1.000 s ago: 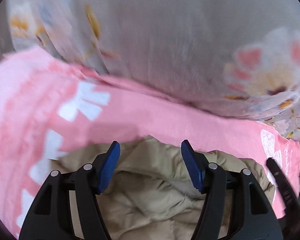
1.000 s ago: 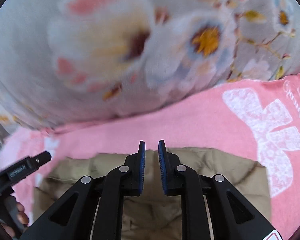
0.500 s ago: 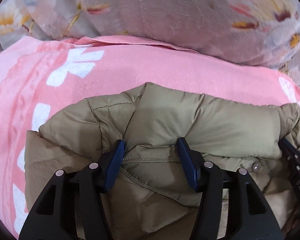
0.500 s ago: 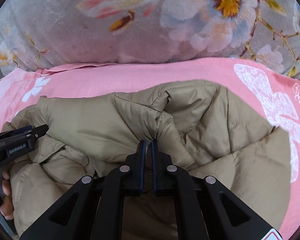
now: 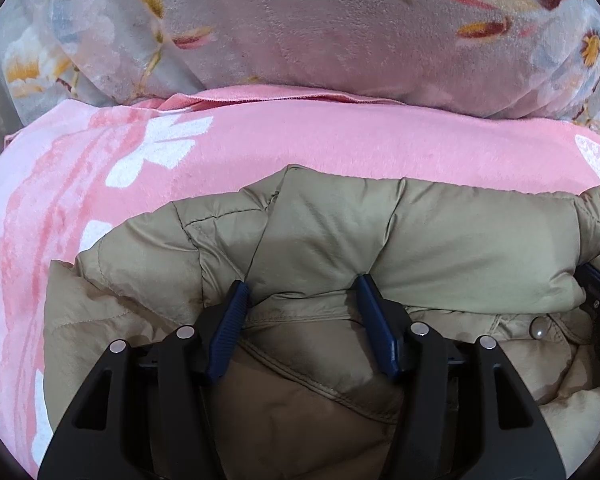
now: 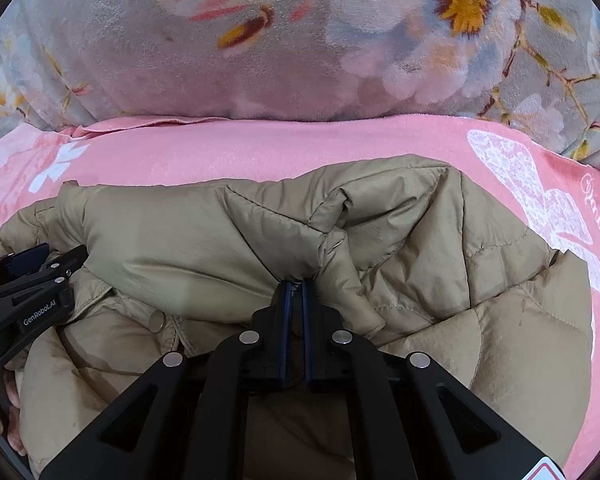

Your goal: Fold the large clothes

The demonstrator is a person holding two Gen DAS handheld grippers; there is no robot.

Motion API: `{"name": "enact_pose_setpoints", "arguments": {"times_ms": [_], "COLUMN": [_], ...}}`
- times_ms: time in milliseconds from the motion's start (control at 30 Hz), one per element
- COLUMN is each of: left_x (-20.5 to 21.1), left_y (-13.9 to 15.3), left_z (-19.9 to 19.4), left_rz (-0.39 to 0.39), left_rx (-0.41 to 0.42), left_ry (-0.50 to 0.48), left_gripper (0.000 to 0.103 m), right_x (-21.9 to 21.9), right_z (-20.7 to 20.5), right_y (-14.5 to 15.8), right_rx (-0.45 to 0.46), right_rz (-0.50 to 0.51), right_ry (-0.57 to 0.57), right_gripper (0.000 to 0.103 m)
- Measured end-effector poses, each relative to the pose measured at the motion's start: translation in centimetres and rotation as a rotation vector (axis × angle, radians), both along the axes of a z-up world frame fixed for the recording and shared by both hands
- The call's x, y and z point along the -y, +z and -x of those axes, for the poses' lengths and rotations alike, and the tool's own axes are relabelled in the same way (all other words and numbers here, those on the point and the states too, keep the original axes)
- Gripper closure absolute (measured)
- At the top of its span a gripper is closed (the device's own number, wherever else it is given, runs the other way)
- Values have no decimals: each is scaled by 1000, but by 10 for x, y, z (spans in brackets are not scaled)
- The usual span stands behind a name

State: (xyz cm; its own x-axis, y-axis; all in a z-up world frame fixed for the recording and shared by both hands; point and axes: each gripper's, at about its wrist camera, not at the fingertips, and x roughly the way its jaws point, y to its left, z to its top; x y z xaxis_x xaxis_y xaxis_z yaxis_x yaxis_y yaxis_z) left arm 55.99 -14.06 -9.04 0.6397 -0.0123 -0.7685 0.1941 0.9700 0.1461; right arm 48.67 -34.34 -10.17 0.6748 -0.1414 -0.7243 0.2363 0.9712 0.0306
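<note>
The khaki puffer jacket (image 6: 400, 248) lies bunched on the pink blanket (image 5: 284, 140), just in front of the grey floral quilt (image 6: 260, 40) that rises behind it. A second ago both wrist views showed mostly quilt and blanket, with only a strip of jacket at the bottom edge; now the padded fabric fills the lower half of each view, so both grippers have come down and forward onto the garment. The right gripper (image 6: 295, 286) has its blue pads pressed nearly together, pinching a ridge of the jacket's shell, as it did a second ago. The left gripper (image 5: 300, 294) stays spread wide, its pads now resting against a puffy fold with fabric bulging between them but not clamped. A round snap button (image 5: 539, 327) shows beside the left gripper, which suggests the front opening or collar region is near. In my judgement the fold itself has not begun: the jacket is still crumpled, one edge is secured, and the left side needs to close on fabric before the jacket can be lifted or spread.
</note>
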Motion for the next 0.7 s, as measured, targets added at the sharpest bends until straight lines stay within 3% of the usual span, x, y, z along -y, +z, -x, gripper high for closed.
{"name": "enact_pose_setpoints", "arguments": {"times_ms": [500, 700], "left_x": [4, 4], "left_y": [-1, -1], "left_z": [1, 1], "left_rz": [-45, -81], "left_rx": [25, 42], "left_ry": [5, 45], "left_gripper": [45, 33], "right_x": [1, 4], "right_z": [-1, 0], "right_y": [0, 3], "right_rx": [2, 17], "right_rz": [-8, -35], "right_ry": [0, -3], "right_gripper": [102, 102]}}
